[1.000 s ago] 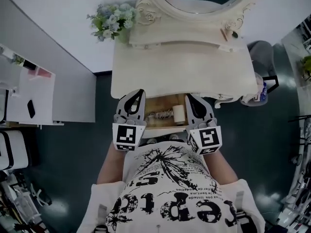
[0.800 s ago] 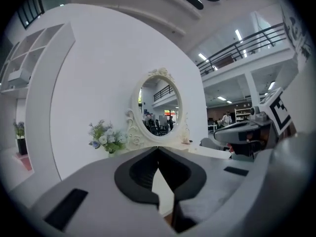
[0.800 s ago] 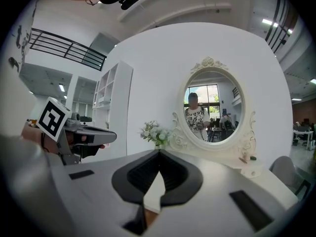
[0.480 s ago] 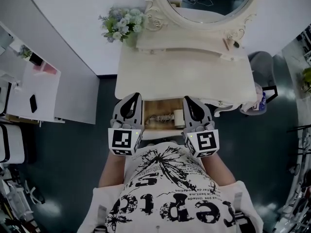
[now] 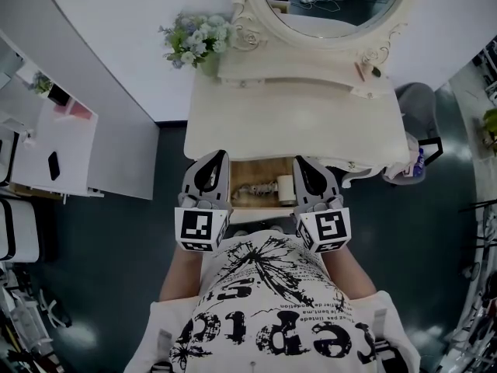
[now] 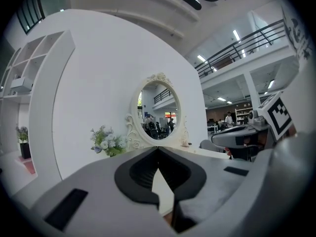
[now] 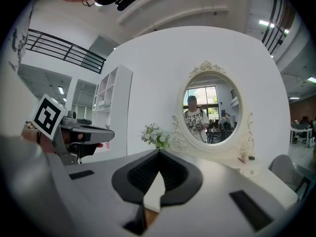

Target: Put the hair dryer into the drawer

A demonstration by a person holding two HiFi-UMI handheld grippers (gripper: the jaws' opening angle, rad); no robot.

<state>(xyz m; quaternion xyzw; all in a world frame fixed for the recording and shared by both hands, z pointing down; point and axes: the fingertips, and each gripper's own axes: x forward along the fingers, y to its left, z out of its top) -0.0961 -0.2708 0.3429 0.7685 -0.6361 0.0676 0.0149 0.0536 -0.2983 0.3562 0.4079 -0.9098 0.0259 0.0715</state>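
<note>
Cream-coloured table (image 5: 295, 107) stands against a white wall, its drawer (image 5: 260, 213) pulled open at the front edge, and the pale hair dryer (image 5: 268, 186) lies inside the drawer on the wooden bottom. Just left of the drawer the left claw (image 5: 218, 155) is pressed together on nothing, and just right of the drawer the right claw (image 5: 300, 162) is likewise closed and empty, both pointing toward the table. Beyond the drawer, at the table's back, stands an oval mirror (image 5: 334, 6), with a bunch of flowers (image 5: 192, 41) off past the drawer's left side.

Cream vanity (image 5: 295, 115), tan drawer (image 5: 247, 169)
</note>
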